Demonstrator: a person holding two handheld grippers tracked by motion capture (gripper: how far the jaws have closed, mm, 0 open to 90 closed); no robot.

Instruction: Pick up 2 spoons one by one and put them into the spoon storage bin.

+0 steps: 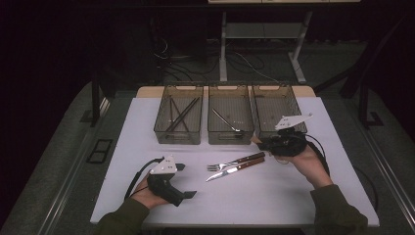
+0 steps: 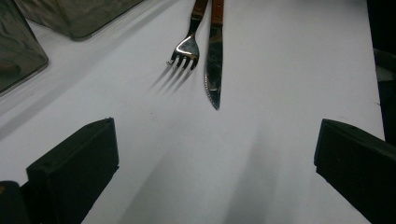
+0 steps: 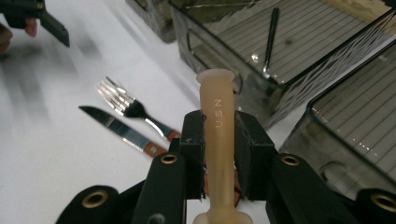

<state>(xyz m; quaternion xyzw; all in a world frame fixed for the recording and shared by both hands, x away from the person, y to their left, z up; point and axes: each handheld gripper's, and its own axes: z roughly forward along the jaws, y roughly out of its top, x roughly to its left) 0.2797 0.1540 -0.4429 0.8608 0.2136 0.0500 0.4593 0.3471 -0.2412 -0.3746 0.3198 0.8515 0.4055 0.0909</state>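
Right gripper view: fingers (image 3: 218, 135) clamp a tan handle (image 3: 217, 140) beside bins (image 3: 289, 88); left fingers (image 2: 70, 168) apart.

My left gripper (image 1: 183, 180) and right gripper (image 1: 262, 143) are both black, each topped with a pale grey three-cornered plate and trailing a black cable. On the right one I see brass-coloured rivets set into the black links behind its blocky jaws. My sleeves (image 1: 337, 210) are olive green.
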